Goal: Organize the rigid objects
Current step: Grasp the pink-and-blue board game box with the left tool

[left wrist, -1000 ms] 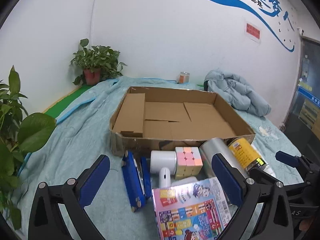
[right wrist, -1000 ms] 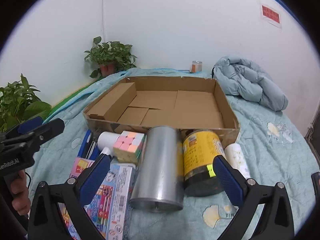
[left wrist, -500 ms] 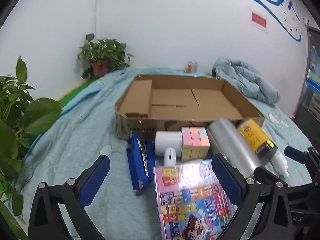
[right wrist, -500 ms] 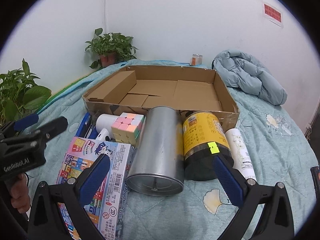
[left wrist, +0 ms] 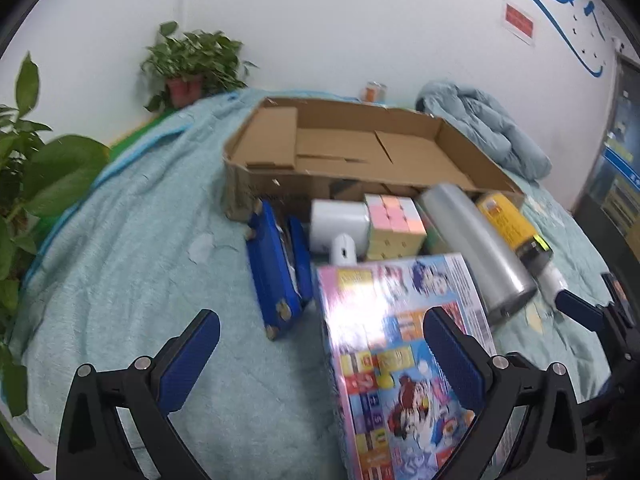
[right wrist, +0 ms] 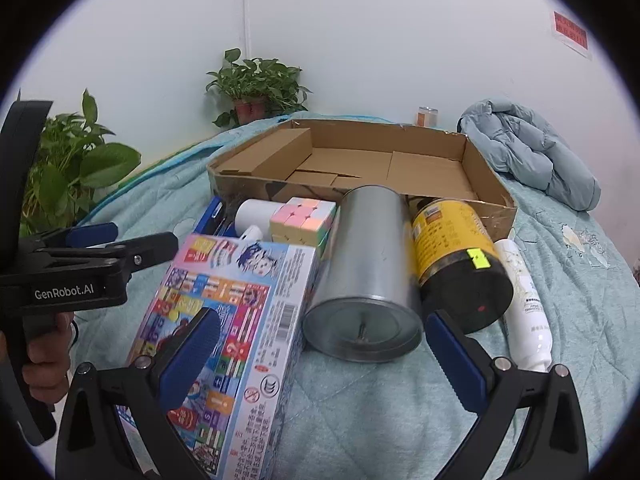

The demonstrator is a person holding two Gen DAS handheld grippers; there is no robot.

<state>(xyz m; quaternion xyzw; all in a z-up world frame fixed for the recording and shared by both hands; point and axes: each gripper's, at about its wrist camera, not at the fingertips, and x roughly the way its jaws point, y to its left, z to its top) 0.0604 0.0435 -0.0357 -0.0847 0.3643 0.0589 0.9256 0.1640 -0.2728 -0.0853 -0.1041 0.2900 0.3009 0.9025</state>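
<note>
Nearest the cameras, both grippers hover with fingers spread wide, nothing held: left gripper over the near end of the colourful game box, right gripper just short of the steel canister.

Behind that, the whole pile lies on the teal quilt, packed side by side:
- blue case on edge, left of the game box
- white cylinder plus a small white piece in front of it; can't tell what that is
- pastel cube
- steel canister on its side, base towards the right camera
- yellow jar with black lid, touching the canister
- white tube, far right

Further back, cardboard tray sits directly behind the pile. Only its own folded flaps inside.

My read: nothing sorted yet, every item left to move, presumably into the tray. Game box or canister looks like first pick.
</note>
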